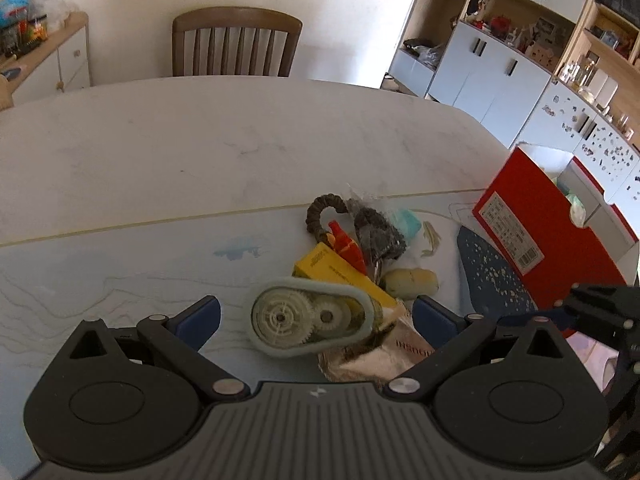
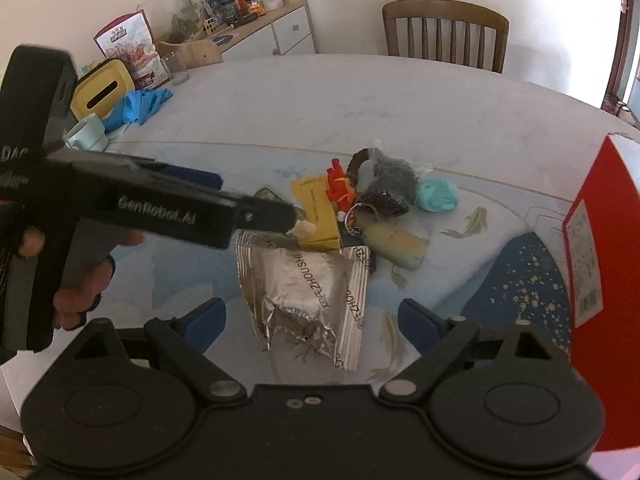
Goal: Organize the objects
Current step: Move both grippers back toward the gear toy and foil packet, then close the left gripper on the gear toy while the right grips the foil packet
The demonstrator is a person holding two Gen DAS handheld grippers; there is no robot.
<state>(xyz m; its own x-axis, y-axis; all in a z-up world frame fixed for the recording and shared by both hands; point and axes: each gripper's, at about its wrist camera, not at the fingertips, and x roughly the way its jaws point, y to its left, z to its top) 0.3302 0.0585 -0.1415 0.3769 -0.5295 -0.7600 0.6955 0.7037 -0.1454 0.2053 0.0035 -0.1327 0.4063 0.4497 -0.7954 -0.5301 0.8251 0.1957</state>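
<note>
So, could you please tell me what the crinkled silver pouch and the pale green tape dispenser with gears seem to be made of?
The crinkled silver pouch looks like metallised foil or foil-laminated plastic: shiny, sharply creased, with printed lettering along its sealed edges. The pale green tape dispenser looks like moulded plastic: an opaque matte green rim around a clear window showing whitish toothed gears, probably plastic too.

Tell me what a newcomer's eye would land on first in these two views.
A jumble of small things in the middle of the table: a silver foil pouch nearest, a yellow box behind it and a pale green correction-tape dispenser beside them. A big red box stands at the right edge. Both hand-held grippers hang open above the pile.
</note>
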